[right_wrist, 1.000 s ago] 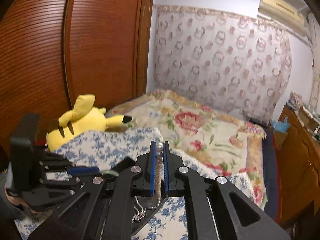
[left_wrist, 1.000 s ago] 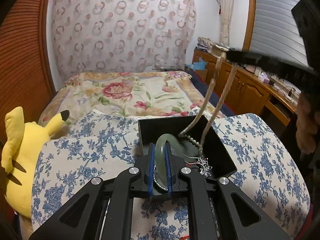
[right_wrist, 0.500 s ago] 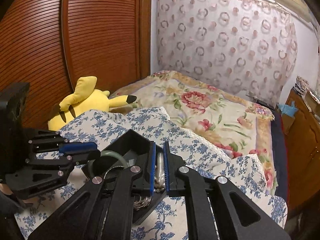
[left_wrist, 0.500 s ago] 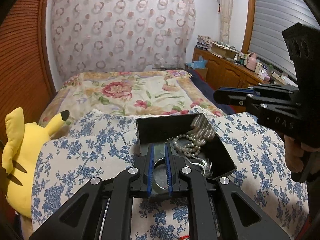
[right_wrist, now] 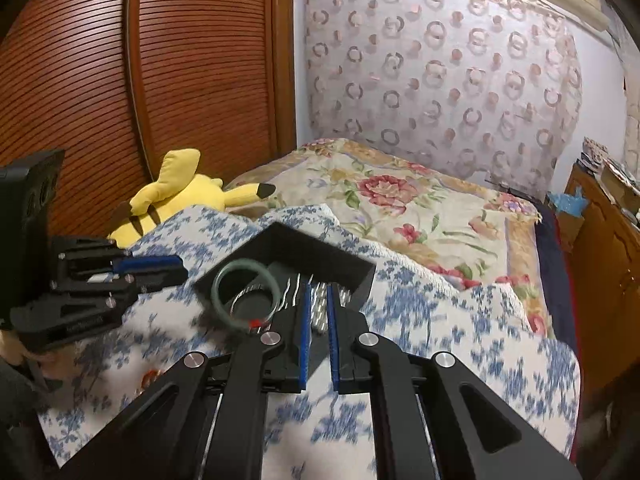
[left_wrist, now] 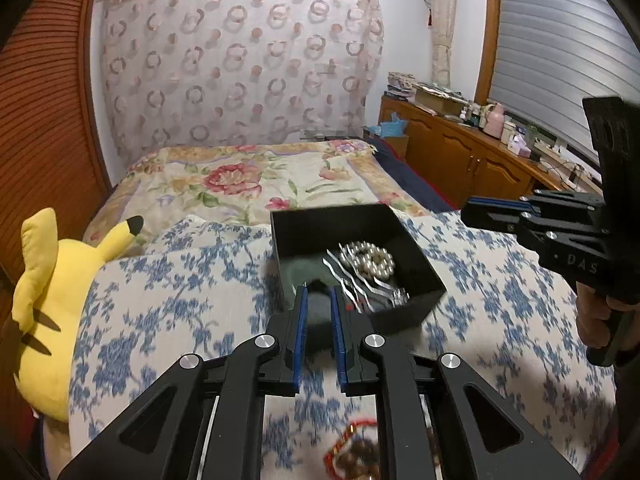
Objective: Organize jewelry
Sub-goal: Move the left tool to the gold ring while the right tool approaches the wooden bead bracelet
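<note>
Now that the left gripper (left_wrist: 320,300) has let go, its jaws part empty and the bangle (right_wrist: 245,295) lies in the box (left_wrist: 416,258) just ahead. The right gripper (right_wrist: 318,300), likewise slightly open and empty, has dropped the pearls (left_wrist: 372,260) there; beads (left_wrist: 356,454) below the left jaws probably go next.

We see a bed (left_wrist: 240,184) under a floral quilt, and over its near part a white cloth with blue flowers (left_wrist: 168,312). On that cloth sits an open black box (left_wrist: 404,236). A yellow plush toy (left_wrist: 52,300) lies at the cloth's left edge. Near the bottom edge, a blurred red-and-brown beaded piece (left_wrist: 356,452) rests on the cloth.
</note>
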